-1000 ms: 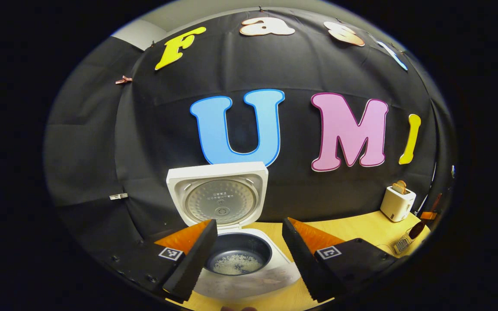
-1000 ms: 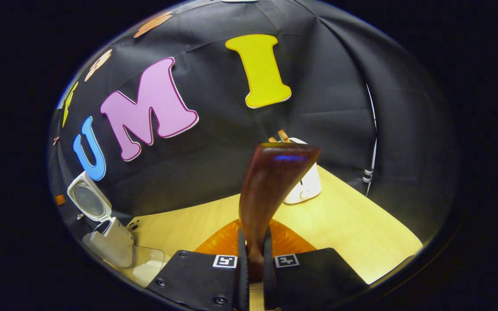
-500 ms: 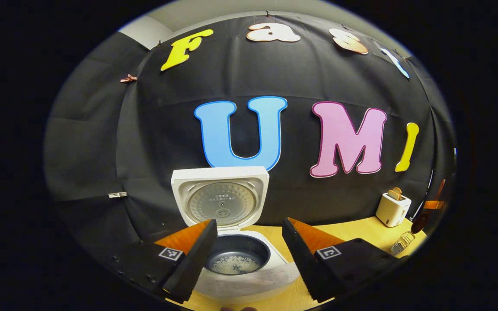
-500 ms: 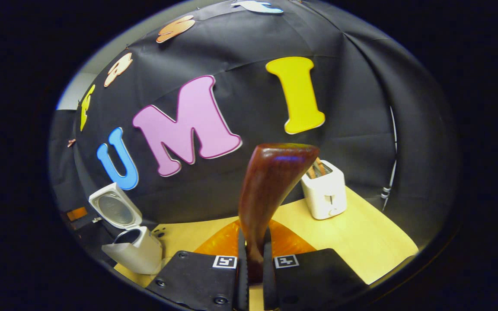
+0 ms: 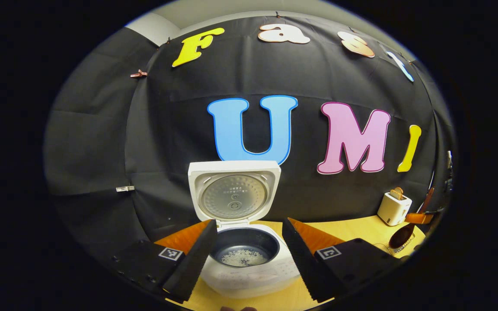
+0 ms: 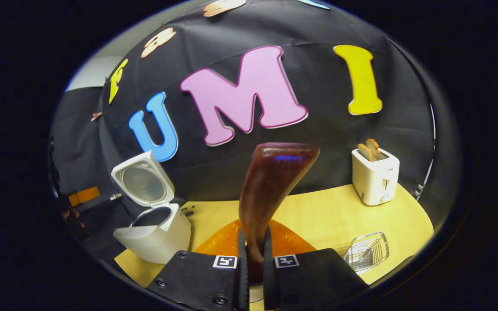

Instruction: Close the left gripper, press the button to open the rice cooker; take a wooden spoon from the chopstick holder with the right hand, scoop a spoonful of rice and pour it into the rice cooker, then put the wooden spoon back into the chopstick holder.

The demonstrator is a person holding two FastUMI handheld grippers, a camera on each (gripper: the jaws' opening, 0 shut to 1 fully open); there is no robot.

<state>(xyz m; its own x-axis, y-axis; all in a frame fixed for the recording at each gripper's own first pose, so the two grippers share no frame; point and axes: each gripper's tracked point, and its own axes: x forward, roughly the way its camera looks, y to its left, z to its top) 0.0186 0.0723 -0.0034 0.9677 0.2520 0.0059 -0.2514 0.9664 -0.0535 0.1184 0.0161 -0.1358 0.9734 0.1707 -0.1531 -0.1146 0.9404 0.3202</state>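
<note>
Pale wooden counter [image 6: 318, 216], white toaster [image 6: 375, 176] at back. My right gripper [image 6: 255, 276] fingers clamp the dark reddish-brown wooden spoon [image 6: 270, 185] by its handle, left of the toaster; stiff, light, glossy, probably slippery. Left gripper [image 5: 247, 252] fingers spread, facing the open white rice cooker [image 5: 249, 268].

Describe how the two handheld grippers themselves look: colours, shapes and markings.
Both grippers, left gripper and right gripper, have matte black bodies with screw heads, orange translucent panels behind the jaws, and a small square black-and-white marker on each side. The left's wedge-shaped jaws have ridged inner faces.

Both views low over table [image 6: 327, 216], facing wall; shared rice cooker [image 5: 249, 259].
</note>
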